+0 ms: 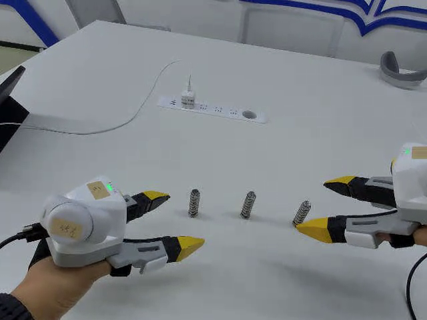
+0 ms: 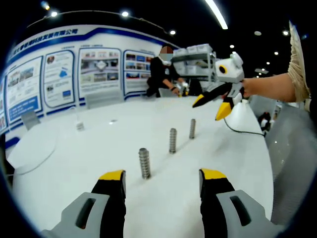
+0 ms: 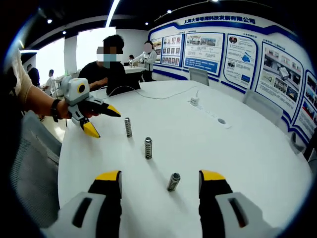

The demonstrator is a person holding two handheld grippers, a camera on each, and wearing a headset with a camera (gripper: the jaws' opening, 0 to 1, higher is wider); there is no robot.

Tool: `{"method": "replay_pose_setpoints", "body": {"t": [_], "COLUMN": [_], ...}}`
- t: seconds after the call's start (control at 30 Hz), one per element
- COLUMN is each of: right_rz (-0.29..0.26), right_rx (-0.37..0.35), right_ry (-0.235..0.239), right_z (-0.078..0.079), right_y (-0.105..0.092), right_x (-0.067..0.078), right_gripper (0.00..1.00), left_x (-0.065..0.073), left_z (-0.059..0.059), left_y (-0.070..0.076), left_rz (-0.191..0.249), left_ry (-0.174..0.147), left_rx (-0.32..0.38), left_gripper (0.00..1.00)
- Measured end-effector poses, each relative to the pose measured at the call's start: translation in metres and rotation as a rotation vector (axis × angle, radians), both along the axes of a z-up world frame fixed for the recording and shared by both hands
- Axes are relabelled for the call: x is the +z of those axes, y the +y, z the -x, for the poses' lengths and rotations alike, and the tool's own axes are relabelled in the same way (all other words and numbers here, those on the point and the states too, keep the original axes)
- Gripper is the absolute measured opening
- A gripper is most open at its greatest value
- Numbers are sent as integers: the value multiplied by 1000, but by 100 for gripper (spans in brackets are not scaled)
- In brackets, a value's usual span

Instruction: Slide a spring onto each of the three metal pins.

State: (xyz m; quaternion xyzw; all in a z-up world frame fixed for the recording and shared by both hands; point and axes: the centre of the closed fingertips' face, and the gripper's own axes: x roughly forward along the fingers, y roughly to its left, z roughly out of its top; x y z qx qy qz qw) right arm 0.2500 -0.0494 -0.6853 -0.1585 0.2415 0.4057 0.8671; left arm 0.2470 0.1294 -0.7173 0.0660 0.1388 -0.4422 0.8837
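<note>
On the white table [image 1: 320,87], three springs are standing in a row between the grippers. The left spring [image 1: 194,203] and middle spring [image 1: 248,205] are sitting upright and the right spring [image 1: 301,213] is leaning, each seemingly over a pin. Both the left tongs [image 1: 181,220] and the right tongs [image 1: 313,205] are hovering wide open, holding nothing. These coils are looking light, springy and liable to flick away, so pinching gently across mid-coil is looking safest.

Three springs [image 1: 248,205] sit in a row on the table [image 1: 313,80], a power strip [image 1: 213,109] behind them.
</note>
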Motion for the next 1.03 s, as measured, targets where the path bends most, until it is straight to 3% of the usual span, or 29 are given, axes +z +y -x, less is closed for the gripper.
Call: {"method": "replay_pose_setpoints", "body": {"t": [0.33,1.03], "right_rz": [-50,-87], "right_rx": [-29,-46], "right_ry": [-48,-43], "right_z": [9,15], "right_y": [-5,-2], "right_x": [-2,-14], "right_gripper": [67,68], "left_x": [0,0], "left_z": [4,3], "left_y": [-1,2], "left_rz": [5,17], "left_ry": [5,7], "left_rx": [0,20], "left_gripper": [63,66]}}
